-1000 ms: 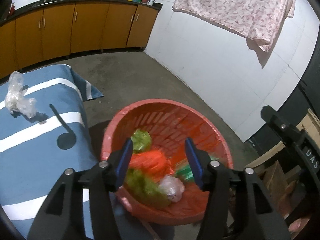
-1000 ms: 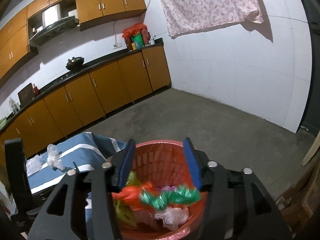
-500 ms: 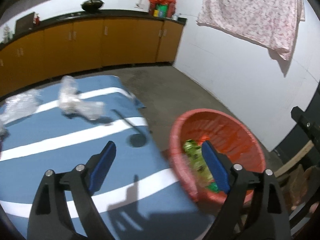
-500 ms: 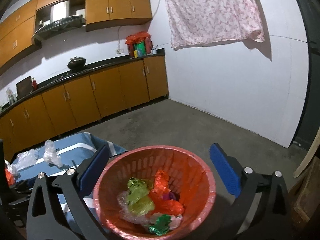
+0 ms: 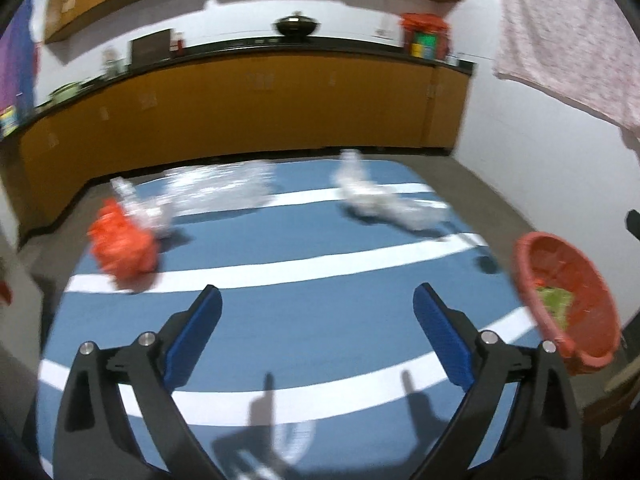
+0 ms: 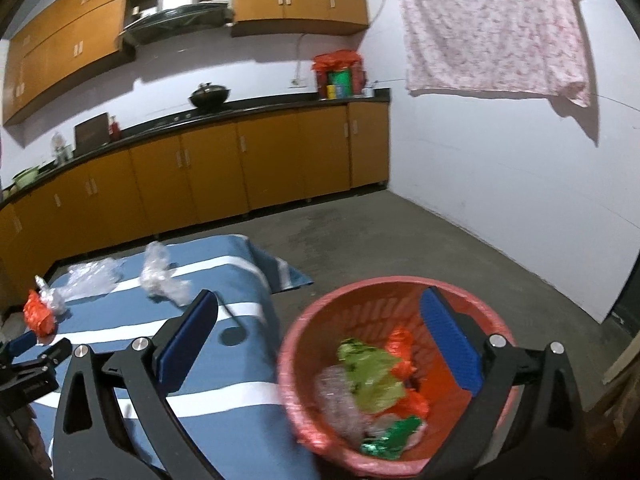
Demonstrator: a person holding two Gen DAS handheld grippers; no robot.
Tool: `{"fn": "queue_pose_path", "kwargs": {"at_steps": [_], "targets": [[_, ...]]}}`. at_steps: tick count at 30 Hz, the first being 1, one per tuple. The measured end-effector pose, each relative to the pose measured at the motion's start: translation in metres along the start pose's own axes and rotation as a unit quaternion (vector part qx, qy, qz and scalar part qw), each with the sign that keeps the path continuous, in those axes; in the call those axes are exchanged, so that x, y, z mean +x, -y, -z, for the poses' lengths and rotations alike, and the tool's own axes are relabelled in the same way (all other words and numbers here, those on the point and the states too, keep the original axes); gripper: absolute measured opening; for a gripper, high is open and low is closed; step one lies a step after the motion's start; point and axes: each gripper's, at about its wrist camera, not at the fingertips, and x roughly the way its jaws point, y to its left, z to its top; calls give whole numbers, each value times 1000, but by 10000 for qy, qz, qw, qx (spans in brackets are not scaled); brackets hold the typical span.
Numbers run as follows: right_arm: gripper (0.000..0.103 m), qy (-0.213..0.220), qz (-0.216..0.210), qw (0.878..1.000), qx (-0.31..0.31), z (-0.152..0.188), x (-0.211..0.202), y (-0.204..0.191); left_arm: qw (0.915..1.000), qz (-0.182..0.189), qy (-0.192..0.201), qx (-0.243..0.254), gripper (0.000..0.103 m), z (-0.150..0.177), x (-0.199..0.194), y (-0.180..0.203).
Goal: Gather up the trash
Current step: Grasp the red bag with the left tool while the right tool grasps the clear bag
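Note:
My left gripper (image 5: 318,330) is open and empty above the blue striped table (image 5: 320,312). On the table lie a crumpled orange bag (image 5: 122,248), clear plastic wrappers (image 5: 216,194) at the back left, and another clear wrapper (image 5: 384,202) at the back right. The red basket (image 5: 592,356) stands at the table's right edge. My right gripper (image 6: 320,344) is open and empty above the red basket (image 6: 472,292), which holds green, orange and clear trash (image 6: 372,376). The orange bag (image 6: 38,314) and a clear wrapper (image 6: 160,278) also show in the right wrist view.
Orange kitchen cabinets (image 6: 240,168) with a dark counter run along the back wall. A pink floral cloth (image 6: 492,28) hangs on the white wall at the right. Grey concrete floor (image 6: 400,240) lies beyond the table. My left gripper shows at the lower left of the right wrist view (image 6: 24,360).
Both grippers opened wide and dropped their trash into the basket. My left gripper swung left from over the basket to over the table. My right gripper stayed over the basket.

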Motion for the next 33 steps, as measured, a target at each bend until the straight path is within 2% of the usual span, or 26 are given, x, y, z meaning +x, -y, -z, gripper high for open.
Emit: {"fn": "queue_pose_path", "kwargs": {"at_steps": [6, 13, 21, 26, 33], "targets": [[100, -168, -377, 9986, -319, 4, 14, -44, 9965, -763, 38, -350, 99, 8, -3, -72], [100, -552, -800, 9940, -511, 13, 46, -96, 9886, -1315, 26, -729, 99, 14, 0, -131], [100, -739, -1048, 9869, -979, 8, 108, -155, 9821, -1458, 76, -1188, 99, 4, 16, -164], [100, -851, -1011, 9824, -1323, 0, 151, -180, 9800, -1497, 114, -1306, 99, -3, 25, -173], [100, -1353, -1083, 9699, -1711, 4, 198, -198, 9789, -1373, 128, -1510, 99, -19, 45, -182]]}}
